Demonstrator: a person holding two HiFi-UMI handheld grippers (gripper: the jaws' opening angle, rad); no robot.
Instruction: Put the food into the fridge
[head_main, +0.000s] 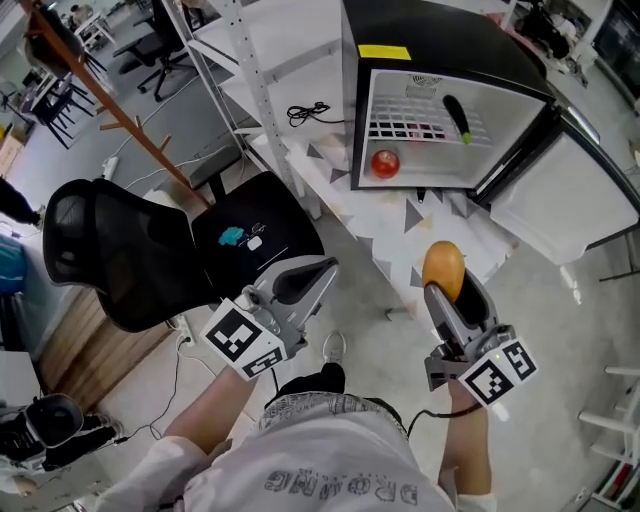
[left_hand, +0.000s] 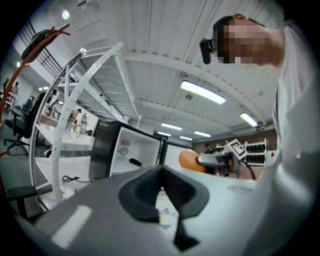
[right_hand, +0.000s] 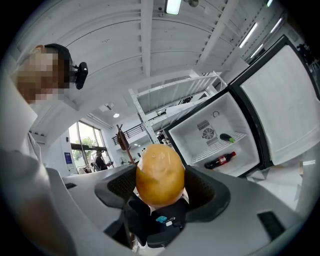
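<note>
Your right gripper (head_main: 445, 290) has its jaws clamped on a yellow-orange fruit (head_main: 443, 265), one pad on each side of it. The fruit is in the air in front of the fridge (head_main: 430, 30), outside it and below its open front in the head view.

Fridge: small, black outside, white inside. Its door (head_main: 560, 195) is swung wide to the right.
- On the wire shelf (head_main: 420, 125) inside lies a dark green item (head_main: 457, 118). It is too small for you to tell its kind.
- On the fridge floor below the shelf lies a dark bottle (right_hand: 220, 160) with a red label. In the head view it shows only as a red round patch.

Your left gripper (head_main: 325, 268) is to the left of the fridge and well apart from it. Its jaws are together with nothing between them.

A yellow label (head_main: 384, 52) is on the fridge top; its print cannot be read. The fridge stands on a white table (head_main: 400, 225) patterned with grey triangles. A black office chair (head_main: 120, 255) is further left of the fridge.
</note>
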